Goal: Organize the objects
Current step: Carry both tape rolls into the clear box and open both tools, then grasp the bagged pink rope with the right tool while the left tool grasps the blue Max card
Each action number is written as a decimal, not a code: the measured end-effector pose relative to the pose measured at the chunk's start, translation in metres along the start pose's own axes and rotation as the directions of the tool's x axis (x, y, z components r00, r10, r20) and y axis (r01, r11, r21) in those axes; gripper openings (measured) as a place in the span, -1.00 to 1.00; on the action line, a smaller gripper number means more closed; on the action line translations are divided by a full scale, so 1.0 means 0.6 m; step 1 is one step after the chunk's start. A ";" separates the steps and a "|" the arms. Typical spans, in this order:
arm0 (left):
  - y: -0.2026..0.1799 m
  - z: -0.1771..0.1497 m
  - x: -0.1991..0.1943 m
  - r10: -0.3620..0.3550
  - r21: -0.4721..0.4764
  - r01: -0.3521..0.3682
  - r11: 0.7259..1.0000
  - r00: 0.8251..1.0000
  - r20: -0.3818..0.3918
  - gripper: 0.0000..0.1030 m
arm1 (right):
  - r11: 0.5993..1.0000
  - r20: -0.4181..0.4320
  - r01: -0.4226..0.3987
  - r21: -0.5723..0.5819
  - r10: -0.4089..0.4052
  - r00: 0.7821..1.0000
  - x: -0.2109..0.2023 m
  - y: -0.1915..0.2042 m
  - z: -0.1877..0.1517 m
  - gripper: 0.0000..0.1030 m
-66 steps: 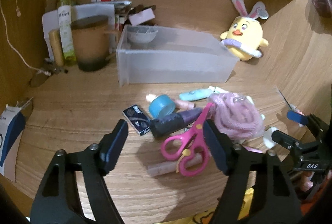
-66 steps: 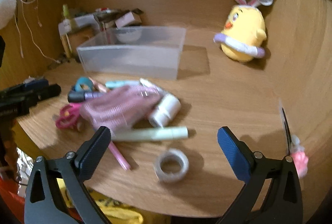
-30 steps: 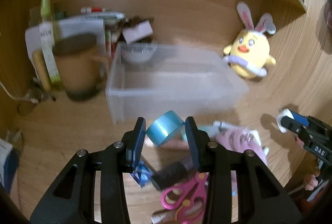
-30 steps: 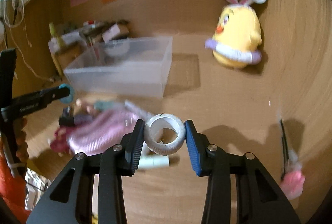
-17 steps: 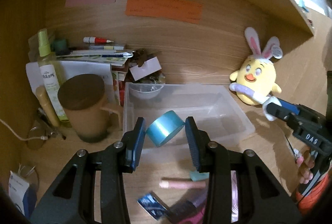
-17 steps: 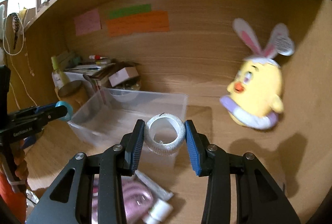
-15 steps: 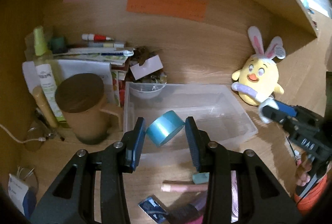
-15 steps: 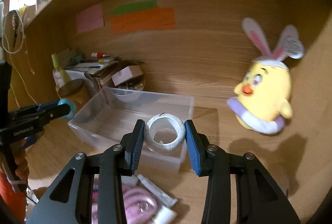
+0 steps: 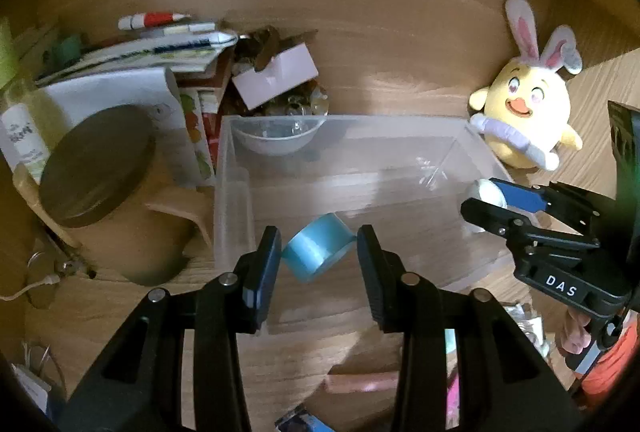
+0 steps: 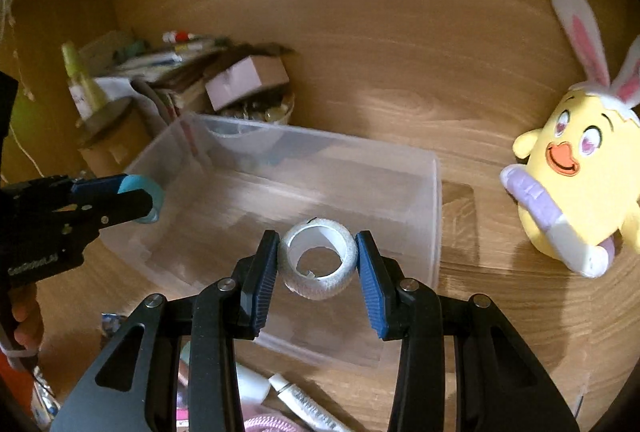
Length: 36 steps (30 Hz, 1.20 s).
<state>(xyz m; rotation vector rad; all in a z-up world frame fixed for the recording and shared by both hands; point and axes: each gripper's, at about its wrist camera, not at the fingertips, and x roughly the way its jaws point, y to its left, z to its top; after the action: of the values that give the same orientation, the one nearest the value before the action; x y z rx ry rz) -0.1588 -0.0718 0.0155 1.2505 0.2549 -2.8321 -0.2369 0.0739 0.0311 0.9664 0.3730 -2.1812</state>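
A wooden desk [image 9: 400, 80] with a wood back wall carries a clear rectangular plastic bin [image 9: 236, 200] near its back edge. A yellow plush chick with rabbit ears [image 10: 576, 188] sits toward the back right corner, right of the bin. A brown lidded mug [image 9: 100, 184] stands left of the bin, by stacked papers. The left gripper [image 9: 318, 252] hangs over the bin's near left part, its jaws partly closed and clamped on a light blue roll of tape [image 9: 318, 252]. The right gripper [image 10: 318, 260] is over the bin's near right part, jaws likewise narrowed, pinching a white roll of tape [image 10: 318, 260]
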 end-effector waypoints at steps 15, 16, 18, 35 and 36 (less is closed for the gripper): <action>-0.020 -0.006 -0.013 -0.001 0.018 0.001 1.000 1.000 0.005 0.30 | 0.999 -0.016 0.029 0.019 -0.029 0.999 0.005 -0.005 -0.003 0.26; -0.023 -0.008 -0.022 0.007 0.023 -0.008 1.000 1.000 0.017 0.36 | 0.999 -0.009 0.025 0.022 -0.025 1.000 -0.003 -0.005 -0.003 0.30; -0.026 -0.011 -0.040 0.024 0.023 -0.025 0.999 0.999 0.042 0.57 | 0.999 0.008 0.022 0.026 -0.022 1.000 -0.020 -0.005 -0.005 0.38; -0.015 -0.134 -0.141 0.074 0.025 -0.077 0.997 0.994 0.086 0.94 | 0.978 0.078 -0.098 0.185 0.085 0.993 -0.149 0.000 -0.109 0.70; -0.013 -0.147 -0.136 0.076 0.024 -0.078 0.997 0.995 0.070 0.94 | 0.976 0.068 -0.091 0.199 0.079 0.995 -0.147 0.002 -0.121 0.70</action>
<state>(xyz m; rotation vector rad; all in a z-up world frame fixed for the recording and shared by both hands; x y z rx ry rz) -0.0399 -0.0524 0.0185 1.1376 0.1639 -2.8159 -0.1565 0.1532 0.0468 1.0045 0.0803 -2.1938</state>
